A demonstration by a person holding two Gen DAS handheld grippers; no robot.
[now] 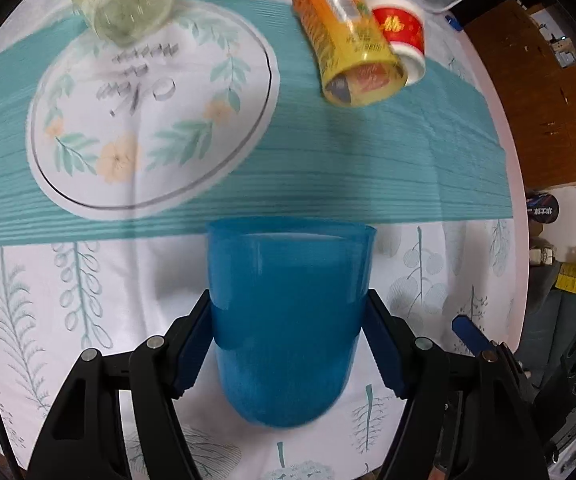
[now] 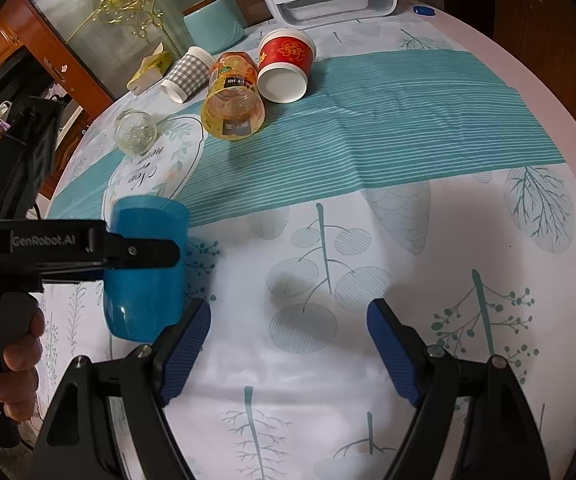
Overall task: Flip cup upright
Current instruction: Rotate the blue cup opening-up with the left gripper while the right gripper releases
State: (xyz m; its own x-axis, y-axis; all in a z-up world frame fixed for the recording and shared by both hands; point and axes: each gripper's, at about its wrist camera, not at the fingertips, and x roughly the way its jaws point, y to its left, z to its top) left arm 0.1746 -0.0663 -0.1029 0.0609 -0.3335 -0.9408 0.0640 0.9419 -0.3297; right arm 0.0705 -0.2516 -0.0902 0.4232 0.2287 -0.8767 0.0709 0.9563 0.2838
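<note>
The left gripper [image 1: 289,322] clamps the blue cup [image 1: 288,312] by its sides, mouth pointing away over the patterned tablecloth [image 1: 68,280], while the right gripper [image 2: 288,332] hangs wide open and empty just beside the cup, an orange cup [image 2: 234,98] lying farther off.
</note>
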